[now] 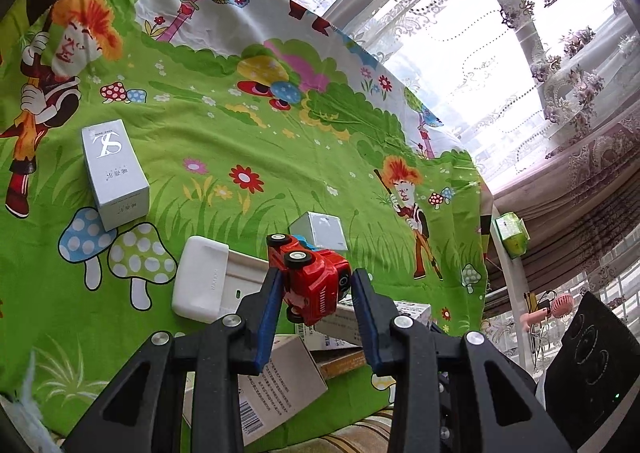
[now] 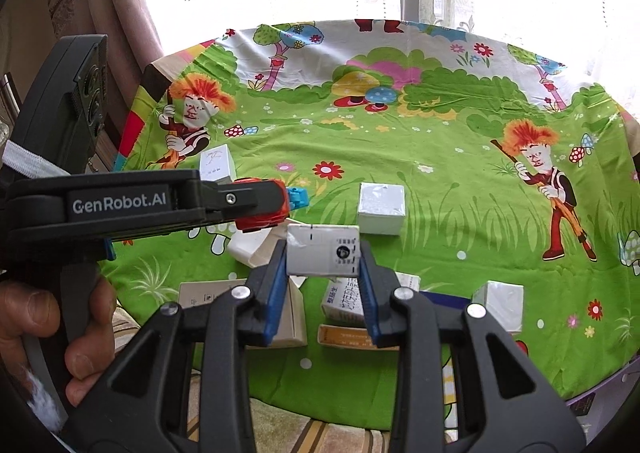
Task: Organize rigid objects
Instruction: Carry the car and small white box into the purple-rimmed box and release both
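My left gripper (image 1: pixel 316 277) is shut on a red toy truck (image 1: pixel 316 273) with black wheels and a blue rear, held tilted above the green cartoon tablecloth (image 1: pixel 260 157). The right wrist view shows the same gripper (image 2: pixel 280 199) from the side at the left, with a hand on its handle and the truck (image 2: pixel 262 221) in its fingers. A small grey-white box (image 2: pixel 324 255) with a round dark mark on its face sits pinched in my right gripper (image 2: pixel 324 259), lifted off the cloth.
On the cloth lie a tall white box (image 1: pixel 116 173), a white rounded case (image 1: pixel 200 279), a white cube box (image 2: pixel 380 207), another white box (image 2: pixel 498 303) and several cartons (image 2: pixel 344 305) near the front edge. Curtains and a window stand behind the table.
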### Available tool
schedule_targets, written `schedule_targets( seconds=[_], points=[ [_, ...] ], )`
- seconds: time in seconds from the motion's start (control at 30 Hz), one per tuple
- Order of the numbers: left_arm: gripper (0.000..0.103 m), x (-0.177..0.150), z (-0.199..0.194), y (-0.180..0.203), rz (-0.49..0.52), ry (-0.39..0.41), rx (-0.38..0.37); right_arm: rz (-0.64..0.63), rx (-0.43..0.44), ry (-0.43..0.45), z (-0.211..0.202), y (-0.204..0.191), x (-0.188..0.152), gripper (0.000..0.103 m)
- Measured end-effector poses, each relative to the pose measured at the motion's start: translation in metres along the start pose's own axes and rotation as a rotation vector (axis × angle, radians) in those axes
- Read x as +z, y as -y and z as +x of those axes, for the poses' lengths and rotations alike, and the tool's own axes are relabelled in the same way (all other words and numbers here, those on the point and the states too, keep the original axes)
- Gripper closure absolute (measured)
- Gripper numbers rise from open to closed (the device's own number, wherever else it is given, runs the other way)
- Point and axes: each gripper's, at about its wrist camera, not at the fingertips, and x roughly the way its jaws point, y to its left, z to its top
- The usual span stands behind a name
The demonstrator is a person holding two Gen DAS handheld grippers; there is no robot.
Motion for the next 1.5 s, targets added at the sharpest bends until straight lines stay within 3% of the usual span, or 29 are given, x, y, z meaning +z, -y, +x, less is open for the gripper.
schedule_targets(
  seconds=[0.23,0.67,1.13,1.5],
  points=[
    [0.067,-0.028,-0.018,0.014,0.013,0.034,-0.032,0.05,-0.017,0.019,-0.03,0.015,-0.018,0.066],
    [0.067,-0.083,-0.025,0.063,0.085,-0.017,-0.1,0.12,-0.091,0.034,-0.091,0.05,-0.063,0.066],
    [0.067,-0.14,-0.01,0.147,0.248,-0.14,-0.192,0.273,-0.243,0.072,-0.173,0.13,-0.12,0.066],
    [0.067,-0.186,0.016,0.204,0.394,-0.27,-0.238,0.411,-0.411,0.035,-0.208,0.199,-0.166,0.066]
  ],
)
